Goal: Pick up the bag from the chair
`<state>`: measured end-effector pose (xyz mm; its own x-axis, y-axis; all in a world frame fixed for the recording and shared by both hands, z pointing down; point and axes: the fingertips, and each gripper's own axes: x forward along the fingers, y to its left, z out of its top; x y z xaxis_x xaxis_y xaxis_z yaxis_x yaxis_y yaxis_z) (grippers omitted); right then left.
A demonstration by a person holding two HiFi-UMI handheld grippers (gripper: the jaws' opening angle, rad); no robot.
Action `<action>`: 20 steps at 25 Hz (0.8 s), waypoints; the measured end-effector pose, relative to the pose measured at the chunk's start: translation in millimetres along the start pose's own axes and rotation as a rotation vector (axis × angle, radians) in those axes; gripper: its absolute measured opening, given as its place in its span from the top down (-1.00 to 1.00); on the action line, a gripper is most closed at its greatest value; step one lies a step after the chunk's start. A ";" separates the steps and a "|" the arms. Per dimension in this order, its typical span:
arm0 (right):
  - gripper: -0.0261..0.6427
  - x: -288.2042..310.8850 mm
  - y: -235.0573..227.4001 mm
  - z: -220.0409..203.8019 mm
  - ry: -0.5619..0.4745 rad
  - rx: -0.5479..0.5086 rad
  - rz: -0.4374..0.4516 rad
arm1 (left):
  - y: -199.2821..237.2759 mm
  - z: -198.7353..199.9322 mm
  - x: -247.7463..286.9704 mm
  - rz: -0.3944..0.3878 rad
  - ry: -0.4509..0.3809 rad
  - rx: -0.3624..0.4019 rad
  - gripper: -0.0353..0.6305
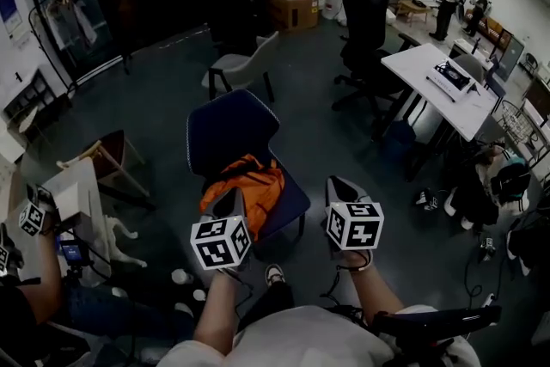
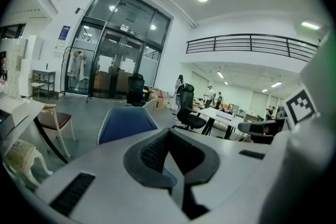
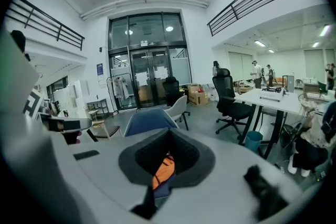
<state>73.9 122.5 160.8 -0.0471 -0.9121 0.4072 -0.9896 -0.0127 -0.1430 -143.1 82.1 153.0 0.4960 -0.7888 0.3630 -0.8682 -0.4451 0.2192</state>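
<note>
An orange bag (image 1: pixel 249 185) lies crumpled on the seat of a dark blue chair (image 1: pixel 228 129) in the middle of the head view. My left gripper (image 1: pixel 232 195) hovers just short of the bag's near edge, jaws together and holding nothing. My right gripper (image 1: pixel 337 183) is off the seat's right side, also shut and empty. In the left gripper view the closed jaws (image 2: pixel 169 134) cover most of the blue chair (image 2: pixel 126 122). In the right gripper view the bag (image 3: pixel 164 169) shows through the slit below the touching tips of my right gripper (image 3: pixel 168 132).
A pale chair (image 1: pixel 245 64) stands behind the blue one, with a black office chair (image 1: pixel 365 13) and a white table (image 1: pixel 438 86) to the right. A small wooden chair (image 1: pixel 107 155) and a seated person (image 1: pixel 34 288) are at left. Cardboard boxes (image 1: pixel 292 9) sit far back.
</note>
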 end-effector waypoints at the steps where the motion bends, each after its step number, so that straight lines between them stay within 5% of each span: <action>1: 0.83 8.3 -1.4 3.3 0.001 0.004 -0.003 | 2.5 3.8 8.9 -0.004 0.003 0.003 0.86; 20: 0.83 141.6 -12.8 60.7 0.038 -0.021 -0.043 | 72.4 47.2 144.4 -0.028 0.041 -0.064 0.86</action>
<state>88.0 -31.3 165.6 -0.0096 -0.8947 0.4466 -0.9934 -0.0423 -0.1062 -134.8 -84.1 178.6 0.5215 -0.7578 0.3922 -0.8520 -0.4380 0.2867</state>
